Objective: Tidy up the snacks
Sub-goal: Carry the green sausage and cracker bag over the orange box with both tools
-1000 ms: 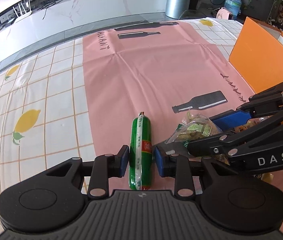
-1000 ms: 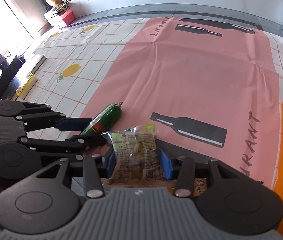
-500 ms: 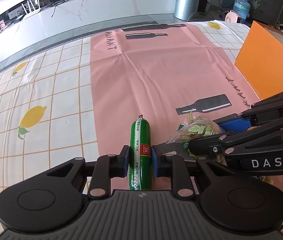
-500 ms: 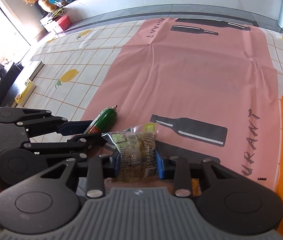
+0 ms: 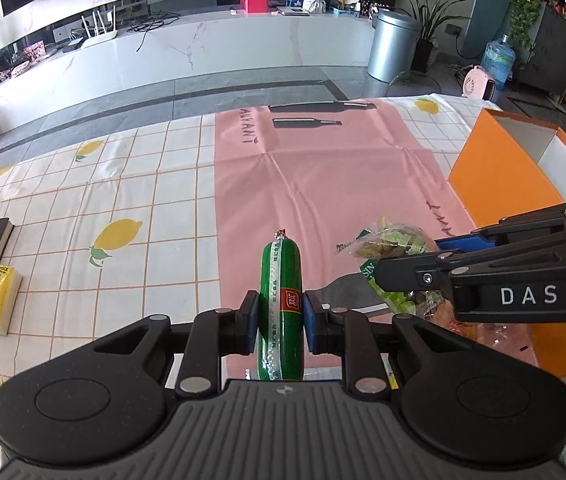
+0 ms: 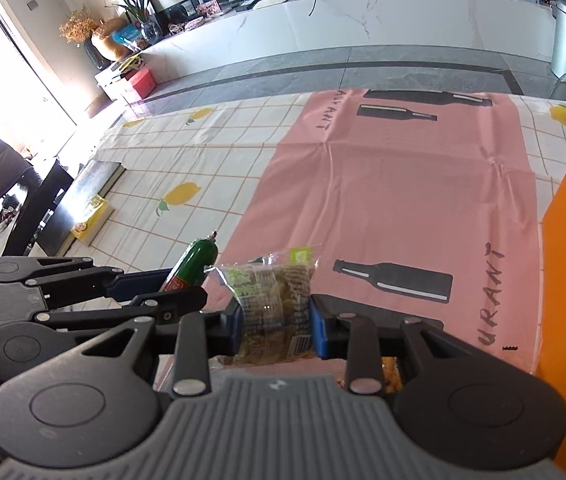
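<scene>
The left tongs (image 5: 281,312) are clamped on a green sausage stick (image 5: 281,280), the blue pads pressing its sides about halfway along, at the red label. It sits in the lower middle of the left wrist frame, pointing up the frame with its crimped tip free. It looks lifted clear of the counter (image 5: 131,184), though contact at the hidden near end cannot be ruled out.

The right tongs (image 6: 275,320) are clamped on a clear snack bag (image 6: 271,296) of greenish-brown pieces, held across its lower half, in the lower middle of the right wrist frame. The two loads sit just beside each other; the left tongs fill the lower left of that frame.

Judging by looks, the sausage is light, fairly firm and round, with a slick plastic casing. A mid-length grip on the label is sensible, since it balances the stick, but it could roll or slide out endwise if tilted steeply. The bag is light, soft and crinkly; its contents may be brittle, so a hard squeeze risks crushing them. Film can also slip between pads, and the free top end will flop.

An open orange box (image 5: 523,160) stands at the right edge of the frame, on the pink mat (image 5: 323,168). It seems the likely place for both snacks
</scene>
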Action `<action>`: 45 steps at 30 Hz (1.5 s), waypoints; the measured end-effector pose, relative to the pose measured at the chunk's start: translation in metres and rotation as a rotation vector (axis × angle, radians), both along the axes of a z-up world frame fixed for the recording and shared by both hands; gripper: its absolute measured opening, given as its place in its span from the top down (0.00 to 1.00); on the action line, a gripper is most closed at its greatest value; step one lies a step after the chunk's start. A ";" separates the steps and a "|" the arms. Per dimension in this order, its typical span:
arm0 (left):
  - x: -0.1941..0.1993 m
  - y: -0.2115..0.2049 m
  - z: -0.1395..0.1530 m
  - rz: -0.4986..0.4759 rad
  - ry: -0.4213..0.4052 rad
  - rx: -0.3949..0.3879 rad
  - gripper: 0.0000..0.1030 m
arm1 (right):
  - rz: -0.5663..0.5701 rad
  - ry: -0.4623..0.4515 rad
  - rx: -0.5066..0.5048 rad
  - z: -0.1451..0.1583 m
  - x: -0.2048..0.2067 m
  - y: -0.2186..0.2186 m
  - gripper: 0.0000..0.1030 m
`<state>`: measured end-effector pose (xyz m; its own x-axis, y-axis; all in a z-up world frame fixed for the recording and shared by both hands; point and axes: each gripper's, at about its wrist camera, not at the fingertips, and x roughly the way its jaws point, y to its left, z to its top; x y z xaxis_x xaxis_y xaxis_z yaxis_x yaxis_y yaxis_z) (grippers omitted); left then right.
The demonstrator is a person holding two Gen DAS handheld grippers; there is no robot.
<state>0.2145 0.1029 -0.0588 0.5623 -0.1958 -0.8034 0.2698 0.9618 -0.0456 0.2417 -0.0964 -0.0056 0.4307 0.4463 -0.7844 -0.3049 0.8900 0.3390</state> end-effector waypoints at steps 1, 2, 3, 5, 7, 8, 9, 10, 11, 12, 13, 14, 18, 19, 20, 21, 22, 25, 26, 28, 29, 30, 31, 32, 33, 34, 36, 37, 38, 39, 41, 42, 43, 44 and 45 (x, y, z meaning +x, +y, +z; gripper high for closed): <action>-0.004 -0.002 0.006 0.000 -0.006 -0.004 0.76 | -0.004 -0.010 0.005 0.006 -0.005 -0.002 0.71; -0.008 -0.005 0.012 0.000 -0.014 -0.010 0.76 | -0.008 -0.020 0.013 0.013 -0.009 -0.006 0.71; -0.013 -0.008 0.018 -0.003 -0.023 -0.017 0.76 | -0.011 -0.029 0.024 0.019 -0.014 -0.010 0.71; -0.021 -0.015 0.030 -0.015 -0.039 -0.026 0.76 | -0.022 -0.044 0.046 0.032 -0.025 -0.019 0.71; -0.031 -0.027 0.042 -0.034 -0.060 -0.031 0.76 | -0.032 -0.062 0.062 0.044 -0.036 -0.031 0.71; -0.035 -0.033 0.047 -0.046 -0.071 -0.033 0.76 | -0.039 -0.070 0.065 0.050 -0.042 -0.037 0.71; -0.040 -0.039 0.053 -0.059 -0.081 -0.036 0.76 | -0.047 -0.078 0.067 0.056 -0.047 -0.045 0.71; -0.044 -0.046 0.058 -0.074 -0.089 -0.040 0.76 | -0.053 -0.084 0.070 0.062 -0.052 -0.052 0.71; -0.048 -0.053 0.064 -0.089 -0.098 -0.045 0.76 | -0.062 -0.090 0.075 0.068 -0.058 -0.061 0.71; -0.051 -0.060 0.068 -0.105 -0.105 -0.051 0.76 | -0.074 -0.094 0.077 0.073 -0.063 -0.070 0.71; -0.054 -0.068 0.073 -0.120 -0.111 -0.057 0.76 | -0.085 -0.099 0.078 0.078 -0.068 -0.080 0.71; -0.057 -0.076 0.077 -0.136 -0.116 -0.062 0.76 | -0.096 -0.106 0.077 0.083 -0.074 -0.091 0.71; -0.065 -0.112 0.087 -0.212 -0.138 -0.065 0.76 | -0.147 -0.119 0.058 0.097 -0.092 -0.133 0.71; -0.067 -0.122 0.088 -0.232 -0.141 -0.062 0.76 | -0.161 -0.122 0.052 0.099 -0.096 -0.144 0.71; -0.067 -0.131 0.089 -0.253 -0.143 -0.061 0.76 | -0.173 -0.124 0.045 0.101 -0.100 -0.153 0.71; -0.068 -0.141 0.090 -0.275 -0.141 -0.060 0.76 | -0.186 -0.124 0.034 0.102 -0.103 -0.164 0.71; -0.069 -0.151 0.090 -0.298 -0.140 -0.058 0.76 | -0.194 -0.122 0.025 0.103 -0.105 -0.173 0.71; -0.069 -0.182 0.087 -0.365 -0.137 -0.040 0.76 | -0.213 -0.109 -0.012 0.102 -0.111 -0.201 0.71; -0.068 -0.191 0.086 -0.387 -0.134 -0.031 0.76 | -0.217 -0.104 -0.025 0.101 -0.112 -0.210 0.71; -0.064 -0.211 0.079 -0.432 -0.118 -0.016 0.76 | -0.228 -0.091 -0.047 0.096 -0.113 -0.227 0.71; -0.061 -0.219 0.076 -0.452 -0.108 -0.009 0.76 | -0.233 -0.081 -0.055 0.094 -0.112 -0.234 0.71; -0.057 -0.228 0.072 -0.472 -0.101 0.003 0.76 | -0.237 -0.070 -0.058 0.090 -0.111 -0.242 0.71; -0.054 -0.235 0.068 -0.491 -0.097 0.019 0.76 | -0.241 -0.059 -0.058 0.087 -0.110 -0.249 0.71; -0.050 -0.242 0.064 -0.512 -0.093 0.038 0.76 | -0.245 -0.048 -0.059 0.083 -0.107 -0.256 0.71; -0.047 -0.248 0.061 -0.528 -0.089 0.054 0.76 | -0.248 -0.037 -0.061 0.079 -0.104 -0.262 0.71; -0.042 -0.253 0.057 -0.539 -0.083 0.067 0.76 | -0.253 -0.028 -0.066 0.075 -0.101 -0.267 0.71; -0.033 -0.264 0.050 -0.552 -0.068 0.089 0.76 | -0.262 -0.015 -0.081 0.066 -0.091 -0.273 0.71; -0.026 -0.269 0.045 -0.552 -0.060 0.102 0.76 | -0.266 -0.010 -0.089 0.062 -0.086 -0.276 0.71; -0.021 -0.274 0.041 -0.558 -0.057 0.118 0.76 | -0.270 -0.004 -0.094 0.058 -0.081 -0.279 0.71; -0.016 -0.279 0.038 -0.568 -0.058 0.136 0.76 | -0.271 0.006 -0.098 0.053 -0.074 -0.283 0.71; -0.005 -0.288 0.028 -0.586 -0.054 0.175 0.76 | -0.259 0.017 -0.108 0.044 -0.061 -0.287 0.71; 0.001 -0.291 0.023 -0.593 -0.048 0.191 0.76 | -0.251 0.021 -0.117 0.041 -0.055 -0.288 0.71; 0.006 -0.295 0.018 -0.602 -0.043 0.207 0.76 | -0.242 0.024 -0.127 0.037 -0.048 -0.288 0.71; 0.010 -0.298 0.013 -0.614 -0.037 0.223 0.76 | -0.229 0.026 -0.137 0.033 -0.041 -0.289 0.71; 0.014 -0.300 0.008 -0.626 -0.031 0.241 0.76 | -0.218 0.028 -0.144 0.029 -0.034 -0.289 0.71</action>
<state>0.2286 -0.1970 -0.0512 0.4247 -0.3098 -0.8507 0.7776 0.6060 0.1675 0.2075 -0.3857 0.0235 0.4817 0.2279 -0.8462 -0.0929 0.9734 0.2093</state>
